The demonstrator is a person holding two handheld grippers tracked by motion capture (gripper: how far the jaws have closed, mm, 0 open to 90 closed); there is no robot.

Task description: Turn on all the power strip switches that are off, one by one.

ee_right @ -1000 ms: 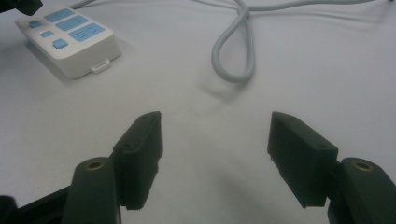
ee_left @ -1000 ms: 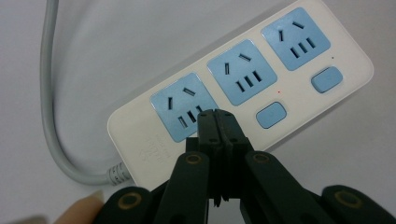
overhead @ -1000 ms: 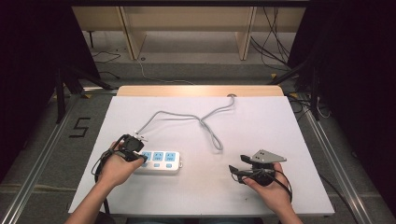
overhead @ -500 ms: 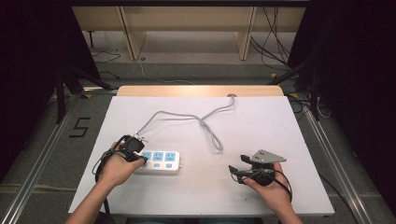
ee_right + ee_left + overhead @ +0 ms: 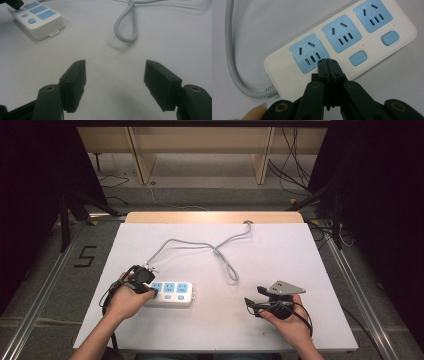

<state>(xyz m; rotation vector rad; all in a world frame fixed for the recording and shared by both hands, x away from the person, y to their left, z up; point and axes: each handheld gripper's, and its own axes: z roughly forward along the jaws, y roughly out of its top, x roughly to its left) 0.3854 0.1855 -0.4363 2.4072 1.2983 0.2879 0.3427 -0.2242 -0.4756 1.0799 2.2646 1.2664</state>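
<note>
White power strip with 3 blue sockets lay near the table's front left. The left gripper, jaws pressed together, tipped down onto the strip's cable end, touching the first socket's edge. The right gripper rested level at front right, jaws spread, well apart from the strip.

Left gripper fingers pressed together, right gripper fingers spread
</note>
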